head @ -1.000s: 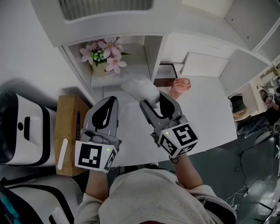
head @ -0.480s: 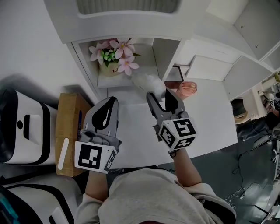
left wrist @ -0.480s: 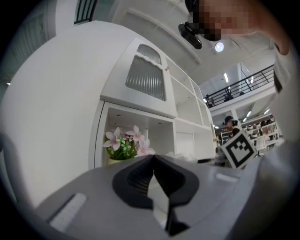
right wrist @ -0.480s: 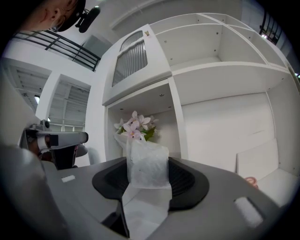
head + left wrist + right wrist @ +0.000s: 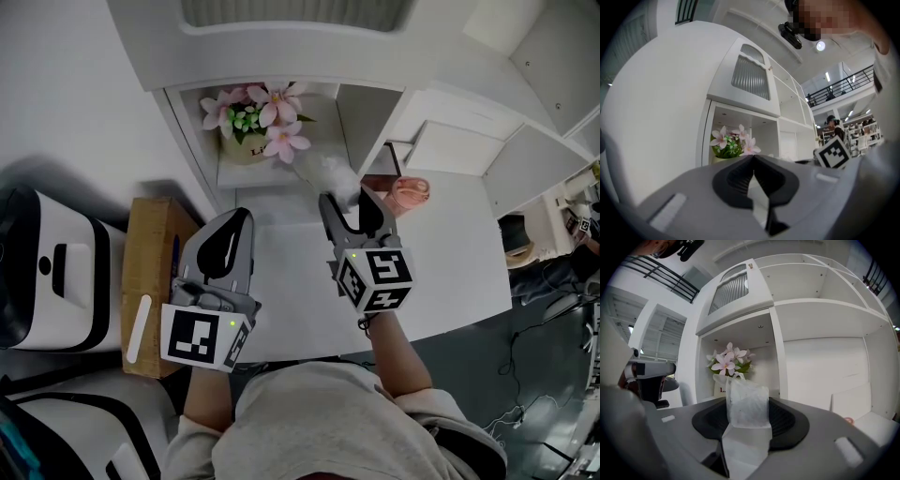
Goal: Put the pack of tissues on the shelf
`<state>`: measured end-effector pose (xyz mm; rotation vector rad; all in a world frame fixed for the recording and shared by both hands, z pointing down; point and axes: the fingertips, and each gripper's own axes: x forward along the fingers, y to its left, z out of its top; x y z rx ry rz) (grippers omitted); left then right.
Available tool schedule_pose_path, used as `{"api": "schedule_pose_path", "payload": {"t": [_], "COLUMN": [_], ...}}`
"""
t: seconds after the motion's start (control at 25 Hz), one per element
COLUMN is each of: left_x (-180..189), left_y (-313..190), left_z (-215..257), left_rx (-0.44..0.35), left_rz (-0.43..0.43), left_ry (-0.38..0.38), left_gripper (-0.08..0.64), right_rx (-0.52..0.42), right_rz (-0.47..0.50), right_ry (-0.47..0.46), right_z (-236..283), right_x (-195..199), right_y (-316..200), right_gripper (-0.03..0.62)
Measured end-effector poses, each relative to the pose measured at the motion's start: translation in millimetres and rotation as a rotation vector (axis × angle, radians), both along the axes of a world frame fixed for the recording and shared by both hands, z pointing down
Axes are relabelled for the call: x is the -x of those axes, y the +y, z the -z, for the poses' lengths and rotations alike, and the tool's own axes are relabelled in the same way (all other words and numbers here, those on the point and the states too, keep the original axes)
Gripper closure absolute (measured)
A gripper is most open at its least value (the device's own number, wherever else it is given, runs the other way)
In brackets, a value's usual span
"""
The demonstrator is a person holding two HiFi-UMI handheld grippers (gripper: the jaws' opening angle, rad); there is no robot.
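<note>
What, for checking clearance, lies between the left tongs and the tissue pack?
Only bare white tabletop between left tongs and tissue pack, seen in the head view.

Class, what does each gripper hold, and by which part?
The right gripper holds the tissue pack by its near end; the left gripper holds nothing.

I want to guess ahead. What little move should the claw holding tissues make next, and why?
Probably ease the right claw forward into the shelf: its tissue pack is gripped, just at the opening, with bare space beside the flowers.
</note>
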<state>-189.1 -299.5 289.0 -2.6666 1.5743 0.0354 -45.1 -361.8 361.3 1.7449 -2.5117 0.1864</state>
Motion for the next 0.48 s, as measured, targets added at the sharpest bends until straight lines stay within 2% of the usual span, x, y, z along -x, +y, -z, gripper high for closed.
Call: {"api": "schedule_pose_path", "payload": {"t": [0.48], "left_x": [10.5], "left_y": [-3.0], "left_z": [-3.7], "left_rx": [0.007], "left_rz": [0.017], "left_ry": [-0.014], "left_gripper": [0.56], "right_rx": [0.029], "right_rz": [-0.059], "right_ry": [0.019], "right_z": [-7.7], "right_x": [3.1], "right_y": [-24.9], "right_gripper": [0.354]}}
